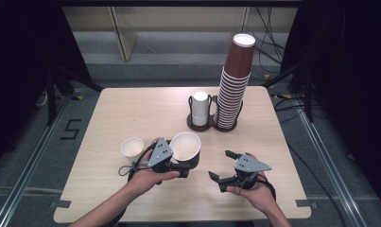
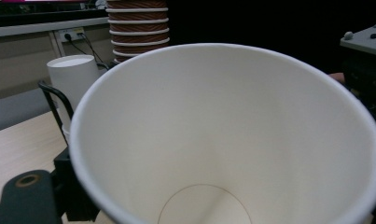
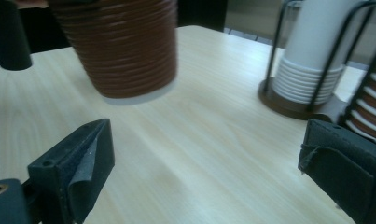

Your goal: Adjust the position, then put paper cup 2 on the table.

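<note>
Cup brown ribbed outside, white inside, mouth tilted up toward camera; left gripper clamps its wall, right gripper jaws apart, empty.

bare table left, cup racks blocking rear-right

The high view looks forward and down over the whole table. The left tool view sits right at the brown cup's open mouth, facing the far cup stacks. The right tool view skims low over the table, catching that cup and those stacks too.
</note>
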